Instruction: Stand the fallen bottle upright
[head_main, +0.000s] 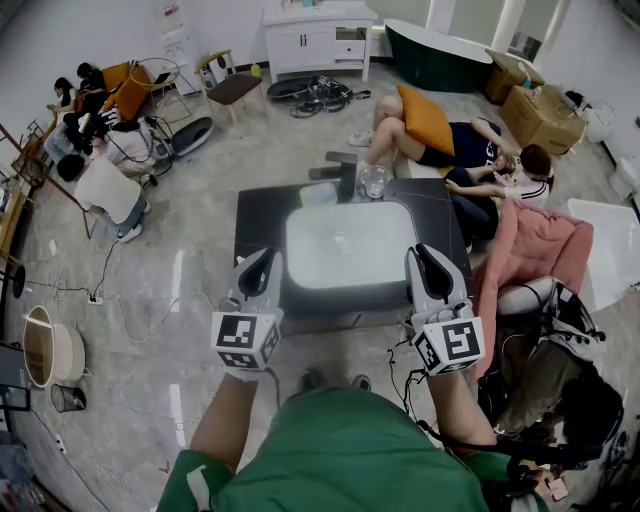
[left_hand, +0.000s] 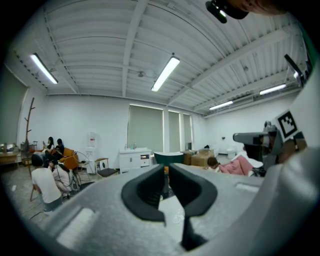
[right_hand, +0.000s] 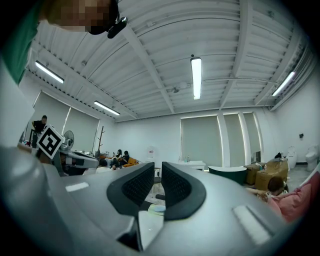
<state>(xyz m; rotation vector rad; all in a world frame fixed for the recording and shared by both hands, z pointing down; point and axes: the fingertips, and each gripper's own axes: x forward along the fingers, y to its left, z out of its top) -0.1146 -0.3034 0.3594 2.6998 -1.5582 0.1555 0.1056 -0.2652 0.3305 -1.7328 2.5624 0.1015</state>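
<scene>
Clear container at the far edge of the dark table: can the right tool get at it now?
Probably yes: between the right tool and the clear container lies only the low white tray; the jaws must open first.

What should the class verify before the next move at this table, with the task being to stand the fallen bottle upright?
1. Left gripper empty: ok, jaws together on nothing.
2. Right gripper empty: ok, jaws together on nothing.
3. Jaws wide enough for a grasp: not ok, both are shut.
4. Fallen bottle found: cannot tell; a pale clear thing lies at the far edge of the dark table, beside an upright clear vessel.
5. Way forward over the white tray: ok, nothing stands on it.
</scene>
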